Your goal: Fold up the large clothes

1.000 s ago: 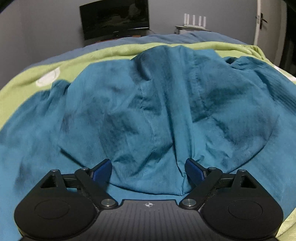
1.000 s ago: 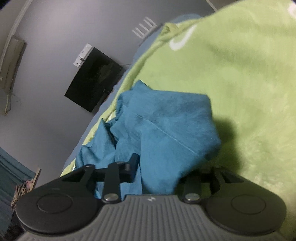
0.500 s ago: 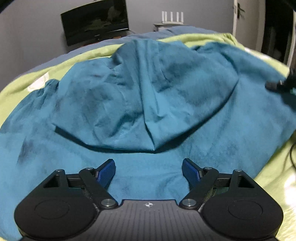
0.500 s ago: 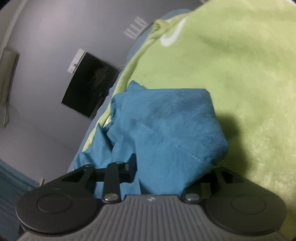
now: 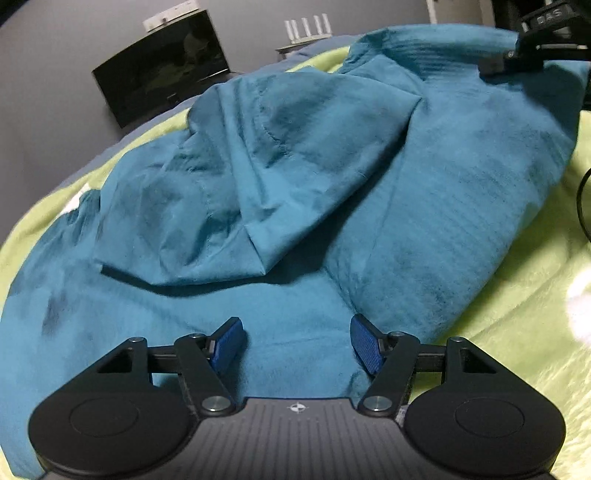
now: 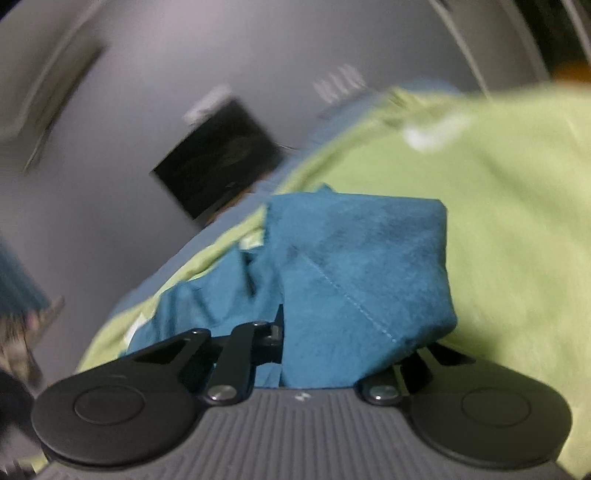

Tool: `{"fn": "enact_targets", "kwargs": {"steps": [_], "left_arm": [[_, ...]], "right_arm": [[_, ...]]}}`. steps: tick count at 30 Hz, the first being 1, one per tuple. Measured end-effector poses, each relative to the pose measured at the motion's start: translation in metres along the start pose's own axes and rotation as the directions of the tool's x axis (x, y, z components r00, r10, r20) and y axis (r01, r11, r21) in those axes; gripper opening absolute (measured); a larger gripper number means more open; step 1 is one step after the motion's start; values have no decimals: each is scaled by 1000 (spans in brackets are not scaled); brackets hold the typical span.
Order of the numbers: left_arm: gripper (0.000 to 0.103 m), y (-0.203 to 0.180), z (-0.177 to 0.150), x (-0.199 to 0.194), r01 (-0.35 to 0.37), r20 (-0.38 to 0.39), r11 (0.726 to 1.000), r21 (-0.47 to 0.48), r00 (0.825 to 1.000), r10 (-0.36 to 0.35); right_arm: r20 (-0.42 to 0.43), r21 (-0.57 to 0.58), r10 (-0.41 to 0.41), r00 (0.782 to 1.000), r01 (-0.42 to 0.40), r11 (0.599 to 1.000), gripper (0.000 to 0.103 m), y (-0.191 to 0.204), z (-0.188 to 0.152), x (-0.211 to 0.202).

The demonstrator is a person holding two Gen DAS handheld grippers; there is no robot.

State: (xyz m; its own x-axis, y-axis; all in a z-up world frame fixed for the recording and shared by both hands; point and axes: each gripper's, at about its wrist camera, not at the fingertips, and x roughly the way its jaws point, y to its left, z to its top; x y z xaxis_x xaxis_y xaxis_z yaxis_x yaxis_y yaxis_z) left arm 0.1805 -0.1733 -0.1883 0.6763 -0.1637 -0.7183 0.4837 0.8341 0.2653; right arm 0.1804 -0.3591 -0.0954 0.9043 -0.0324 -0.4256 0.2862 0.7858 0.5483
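A large teal garment (image 5: 332,177) lies rumpled on a light green blanket (image 5: 524,314), with one flap folded over its middle. My left gripper (image 5: 297,345) is open and empty, its blue pads apart just above the near part of the cloth. My right gripper (image 6: 340,350) is shut on a bunched edge of the teal garment (image 6: 362,266), which covers its fingertips. In the left wrist view the right gripper (image 5: 517,59) holds the cloth's far right corner up off the bed.
The green blanket (image 6: 517,221) covers the bed to the right. A dark TV (image 5: 162,85) hangs on the grey wall behind, beside a white router (image 5: 306,29). A black cable (image 5: 581,199) hangs at the right edge.
My left gripper has pulled back and swung left, away from the folded flap. My right gripper has lifted the garment's right edge higher and carried it leftward over the cloth.
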Motion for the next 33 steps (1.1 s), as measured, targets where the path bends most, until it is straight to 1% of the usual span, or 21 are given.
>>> {"fn": "enact_targets", "kwargs": {"steps": [2, 4, 7, 9, 10, 12, 15, 16, 17, 19, 20, 22, 23, 26, 27, 28, 29, 30, 31, 32, 33], "left_arm": [[66, 15, -1, -5, 48, 6, 995, -89, 999, -48], [67, 34, -1, -12, 98, 28, 978, -187, 995, -94], [70, 76, -1, -38, 140, 102, 924, -355, 989, -111], [75, 108, -2, -58, 159, 151, 888, -432, 983, -103], [79, 123, -4, -68, 165, 169, 872, -460, 981, -97], [83, 157, -10, -90, 175, 207, 835, -521, 975, -75], [88, 205, -23, -123, 199, 259, 775, -600, 965, -46], [92, 221, -29, -135, 220, 284, 746, -629, 958, -44], [93, 232, -35, -145, 240, 308, 723, -648, 951, -39], [96, 256, -45, -161, 269, 348, 675, -687, 937, -20], [96, 264, -48, -166, 274, 358, 662, -698, 934, -9], [97, 278, -52, -173, 277, 368, 652, -706, 930, 4], [97, 281, -52, -176, 272, 366, 657, -704, 931, 7], [96, 280, -54, -174, 236, 329, 694, -680, 944, 1], [94, 289, -55, -171, 229, 310, 704, -672, 951, -14], [91, 286, -56, -164, 220, 281, 717, -662, 959, -35], [88, 283, -56, -158, 215, 256, 726, -653, 965, -55], [81, 282, -59, -150, 212, 235, 731, -649, 969, -73], [77, 281, -62, -140, 215, 213, 725, -654, 972, -97], [75, 285, -64, -131, 225, 199, 710, -667, 973, -121], [70, 286, -68, -123, 244, 192, 688, -684, 969, -152]], "right_arm": [[37, -136, 18, 999, -13, 991, 17, 32, 0, -12], [64, -261, 38, 997, -20, 965, 17, 66, -2, -21], [74, -417, 83, 994, -45, 908, 17, 114, -9, -28], [72, -519, 111, 991, -58, 853, 17, 147, -17, -29], [70, -566, 131, 989, -69, 821, 17, 163, -21, -30], [59, -667, 173, 983, -90, 740, 17, 192, -35, -30], [23, -790, 238, 971, -128, 600, 17, 231, -64, -25], [6, -827, 258, 966, -140, 544, 17, 243, -76, -23], [-15, -853, 277, 961, -156, 497, 17, 253, -88, -20], [-64, -887, 307, 949, -195, 419, 17, 269, -109, -15], [-93, -901, 319, 943, -216, 376, 17, 278, -122, -11], [-156, -919, 333, 930, -260, 296, 17, 292, -146, -6], [-187, -920, 333, 924, -283, 270, 17, 298, -156, -2], [-272, -920, 321, 907, -343, 191, 16, 314, -187, 11], [-300, -917, 310, 902, -362, 169, 16, 319, -197, 18], [-319, -915, 297, 900, -375, 152, 16, 326, -205, 25], [-335, -914, 280, 900, -383, 137, 16, 328, -214, 31], [-342, -913, 263, 902, -385, 135, 16, 329, -221, 36], [-340, -913, 256, 905, -383, 140, 16, 334, -229, 34], [-335, -913, 250, 909, -378, 152, 17, 334, -231, 36], [-333, -912, 246, 910, -378, 161, 21, 332, -233, 35]]}}
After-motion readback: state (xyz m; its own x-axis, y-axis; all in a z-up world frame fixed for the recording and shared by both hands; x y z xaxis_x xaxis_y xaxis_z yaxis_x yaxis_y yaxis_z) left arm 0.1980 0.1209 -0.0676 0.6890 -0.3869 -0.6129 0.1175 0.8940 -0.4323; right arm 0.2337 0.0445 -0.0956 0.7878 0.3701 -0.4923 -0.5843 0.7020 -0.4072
